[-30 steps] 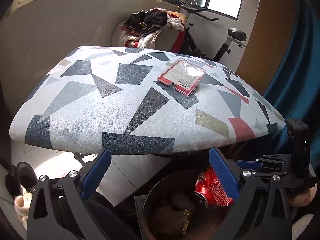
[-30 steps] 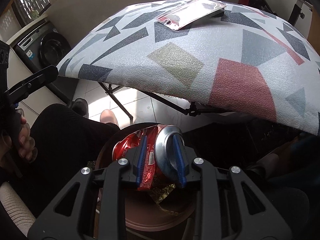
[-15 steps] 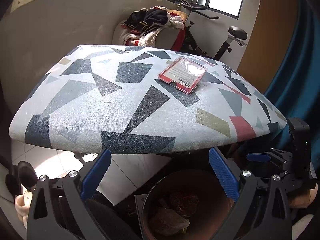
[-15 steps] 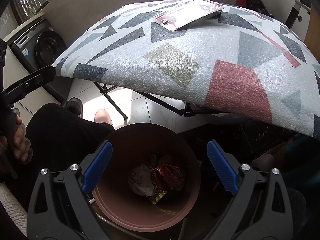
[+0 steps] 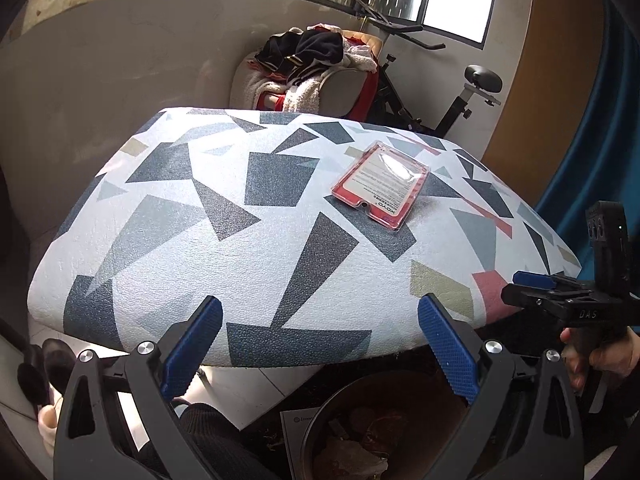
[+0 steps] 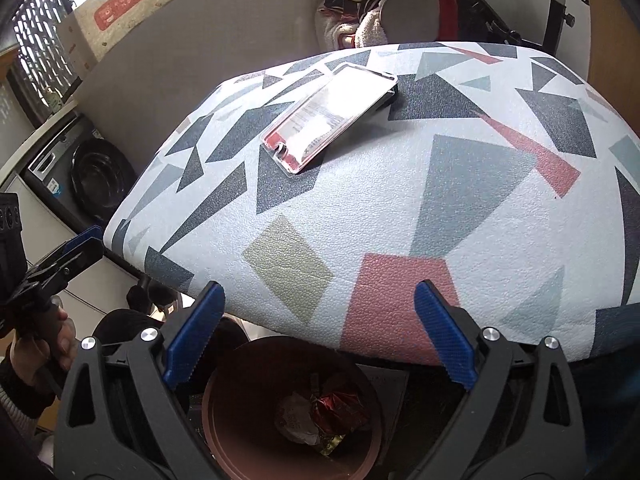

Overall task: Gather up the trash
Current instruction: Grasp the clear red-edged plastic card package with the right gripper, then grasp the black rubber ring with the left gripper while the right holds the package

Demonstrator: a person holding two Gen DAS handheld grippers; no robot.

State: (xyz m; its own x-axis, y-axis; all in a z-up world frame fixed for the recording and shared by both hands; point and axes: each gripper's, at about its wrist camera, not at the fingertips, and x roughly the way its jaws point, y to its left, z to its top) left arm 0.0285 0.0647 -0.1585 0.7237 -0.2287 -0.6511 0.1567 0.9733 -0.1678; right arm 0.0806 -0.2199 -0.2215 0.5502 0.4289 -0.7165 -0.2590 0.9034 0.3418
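— Where do we stand? The can [image 6: 336, 408] lies in the bin [image 6: 224, 408] under the bench [image 6: 400, 216].

— Both sets of jaws gape, empty: right gripper [image 6: 318, 334] above the bin, left gripper [image 5: 320, 346] at the bench edge. The right jaws have just swung apart, nothing between them.

— Next, the packet [image 5: 382, 186] lying flat mid-bench?

— We think so. We'd come in low along its short edge, since flat plastic slips.
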